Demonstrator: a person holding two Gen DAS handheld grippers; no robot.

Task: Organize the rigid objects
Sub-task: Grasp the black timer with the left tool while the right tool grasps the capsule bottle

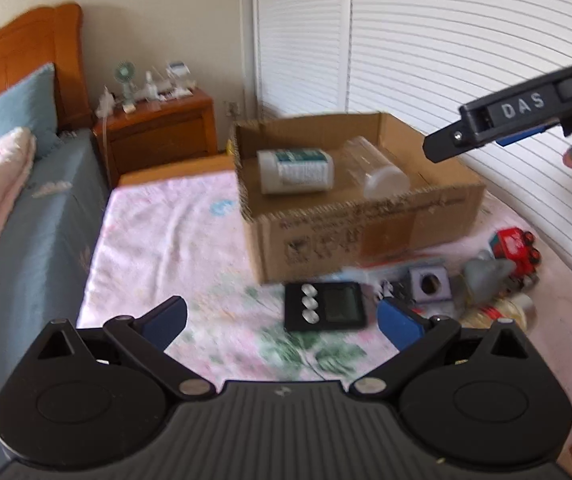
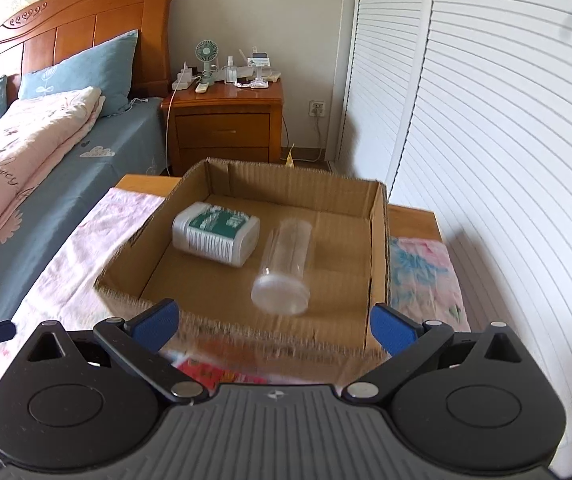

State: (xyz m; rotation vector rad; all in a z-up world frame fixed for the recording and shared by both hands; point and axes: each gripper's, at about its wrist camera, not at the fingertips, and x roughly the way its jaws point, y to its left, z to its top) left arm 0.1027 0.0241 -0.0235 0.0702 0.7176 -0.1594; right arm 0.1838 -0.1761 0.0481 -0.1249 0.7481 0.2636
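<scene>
An open cardboard box (image 1: pixel 365 236) stands on the pink floral cloth. A white bottle with a green label (image 1: pixel 295 171) and a clear plastic jar (image 1: pixel 377 172) lie on their sides inside it. My left gripper (image 1: pixel 284 322) is open and low over the cloth, with a black digital timer (image 1: pixel 325 307) lying between its blue pads, untouched. My right gripper (image 2: pixel 274 328) is open and empty above the box's near wall (image 2: pixel 246 328), facing the bottle (image 2: pixel 216 234) and the slightly blurred jar (image 2: pixel 284 268). One of its fingers (image 1: pixel 445 146) shows in the left wrist view.
Loose items lie right of the timer: a purple-grey block with a hole (image 1: pixel 429 284), a grey object (image 1: pixel 485 276), a red toy truck (image 1: pixel 513 250). A bed (image 2: pixel 86 148) lies to the left, a wooden nightstand (image 2: pixel 222 128) behind, white louvred doors (image 2: pixel 485 140) to the right.
</scene>
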